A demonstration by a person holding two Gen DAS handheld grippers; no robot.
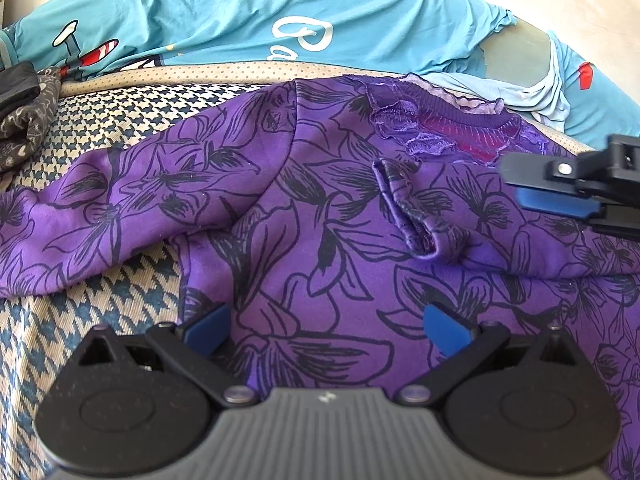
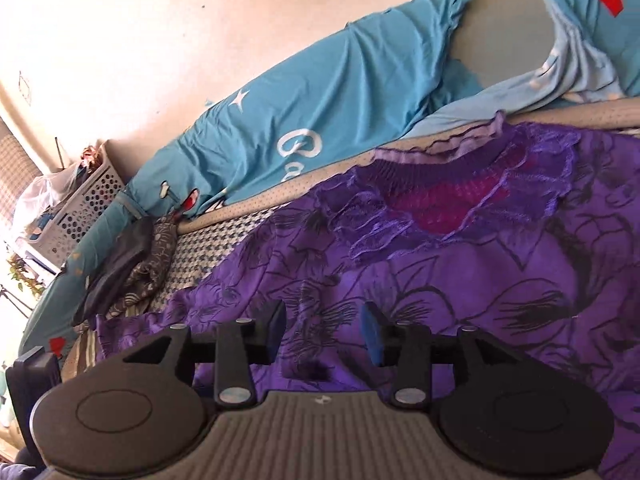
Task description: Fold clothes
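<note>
- Left gripper [image 1: 326, 330] hovers with jaws spread wide, empty, low over the purple floral top [image 1: 320, 248]
- Right gripper [image 2: 324, 330] is released too, fingers parted over the same cloth; it reaches in from the right edge of the left wrist view
- Top lies spread on the houndstooth cover [image 1: 120, 268], lace neckline [image 1: 444, 124] toward the far edge, one sleeve [image 1: 80, 216] stretched leftward
- Beyond: teal printed sheet [image 1: 248, 12]; dark folded garments [image 1: 24, 108] far left; perforated basket [image 2: 86, 204] against the wall
</note>
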